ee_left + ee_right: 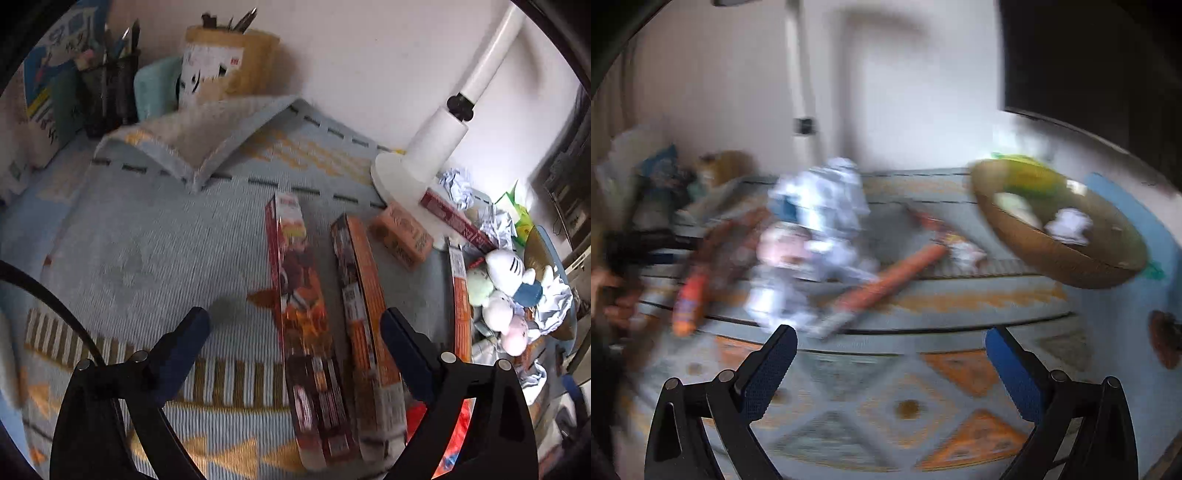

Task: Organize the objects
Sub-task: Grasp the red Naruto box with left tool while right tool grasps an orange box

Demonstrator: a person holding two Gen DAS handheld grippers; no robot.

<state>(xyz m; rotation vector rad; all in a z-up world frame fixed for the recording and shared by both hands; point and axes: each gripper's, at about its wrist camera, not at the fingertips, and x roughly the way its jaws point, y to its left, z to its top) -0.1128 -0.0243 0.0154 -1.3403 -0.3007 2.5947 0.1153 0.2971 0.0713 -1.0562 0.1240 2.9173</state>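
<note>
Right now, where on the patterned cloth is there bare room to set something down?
Free: the wide stretch of cloth between the folded-up cloth corner and the two long boxes. Crowded: past the boxes, around the lamp base, where a small orange box, crumpled paper and plush toys pile up.

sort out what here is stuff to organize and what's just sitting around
To organize:
- two long boxes between the open left hand-held gripper fingers
- small orange box
- plush toys
- crumpled paper
- bowl, likely

Just lying about:
- lamp base
- pen holder
- patterned cloth
</note>
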